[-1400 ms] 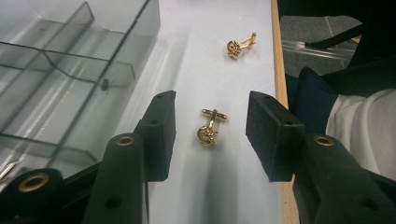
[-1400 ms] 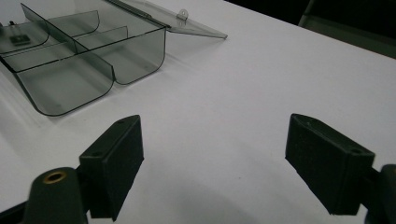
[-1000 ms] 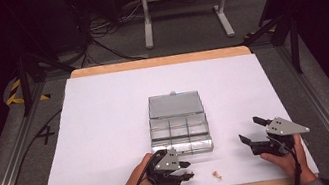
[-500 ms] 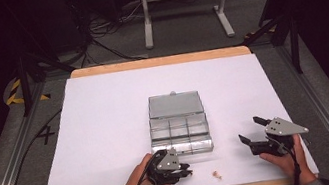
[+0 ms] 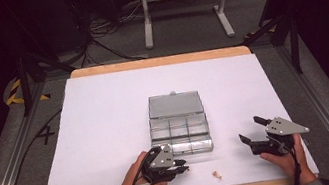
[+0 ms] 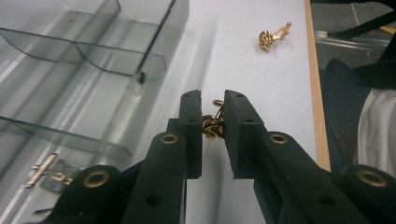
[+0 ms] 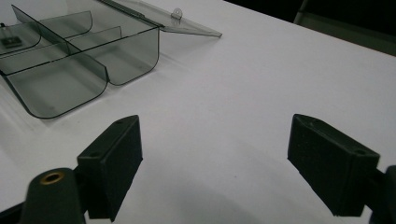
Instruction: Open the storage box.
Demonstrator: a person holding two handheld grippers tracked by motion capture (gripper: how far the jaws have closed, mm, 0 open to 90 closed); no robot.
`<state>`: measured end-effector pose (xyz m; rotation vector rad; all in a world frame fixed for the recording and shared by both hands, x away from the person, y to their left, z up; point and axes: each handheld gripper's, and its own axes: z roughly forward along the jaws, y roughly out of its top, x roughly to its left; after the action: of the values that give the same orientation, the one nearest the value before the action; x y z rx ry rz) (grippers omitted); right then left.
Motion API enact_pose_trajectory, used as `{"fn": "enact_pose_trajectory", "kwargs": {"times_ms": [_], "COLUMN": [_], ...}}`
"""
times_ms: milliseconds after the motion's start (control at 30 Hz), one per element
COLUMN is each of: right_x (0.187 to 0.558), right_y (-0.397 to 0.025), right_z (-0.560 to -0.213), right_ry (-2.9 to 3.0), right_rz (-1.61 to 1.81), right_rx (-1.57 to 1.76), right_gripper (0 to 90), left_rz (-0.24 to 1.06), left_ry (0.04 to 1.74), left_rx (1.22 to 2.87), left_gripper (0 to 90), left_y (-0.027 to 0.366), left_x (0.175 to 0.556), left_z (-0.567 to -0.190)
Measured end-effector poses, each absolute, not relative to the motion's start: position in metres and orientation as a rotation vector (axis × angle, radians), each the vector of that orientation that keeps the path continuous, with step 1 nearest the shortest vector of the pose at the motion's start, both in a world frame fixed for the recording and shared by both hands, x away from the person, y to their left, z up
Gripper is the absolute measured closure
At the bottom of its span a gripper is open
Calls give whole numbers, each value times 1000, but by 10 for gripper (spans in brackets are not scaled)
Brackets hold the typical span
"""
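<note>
Between the left tool's [image 6: 213,122] jaws sits a little gold cufflink [image 6: 212,127], pinched tight right beside the clear plastic box [image 6: 88,70]. Another cufflink [image 6: 272,36] lies ahead on the tabletop [image 5: 106,117]. Right tool [image 7: 212,163] is wide open, gripping nothing.

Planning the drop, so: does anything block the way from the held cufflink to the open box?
Nothing visible does. The left gripper holds the gold cufflink beside the clear box, whose lid lies open.

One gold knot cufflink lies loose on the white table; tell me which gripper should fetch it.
Right. The right gripper is open and empty; the left gripper already clamps a gold knot cufflink. The loose gold cufflink lies between them.
</note>
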<state>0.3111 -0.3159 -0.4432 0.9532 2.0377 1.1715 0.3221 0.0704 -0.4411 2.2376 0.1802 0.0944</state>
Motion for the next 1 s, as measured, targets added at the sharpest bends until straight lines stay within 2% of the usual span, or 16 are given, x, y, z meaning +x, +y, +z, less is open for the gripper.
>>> {"fn": "enact_pose_trajectory", "kwargs": {"times_ms": [633, 1000], "right_x": [311, 311], "right_y": [-315, -316], "right_z": [-443, -443], "right_ry": [2047, 2040], "right_rz": [1162, 1165], "right_rx": [945, 943], "right_gripper": [180, 176], "left_rz": [145, 162], "left_ry": [243, 239], "left_rx": [2102, 2065], "left_gripper": [783, 783], "left_y": [100, 98], "left_x": [335, 346], "left_z": [-414, -405]}}
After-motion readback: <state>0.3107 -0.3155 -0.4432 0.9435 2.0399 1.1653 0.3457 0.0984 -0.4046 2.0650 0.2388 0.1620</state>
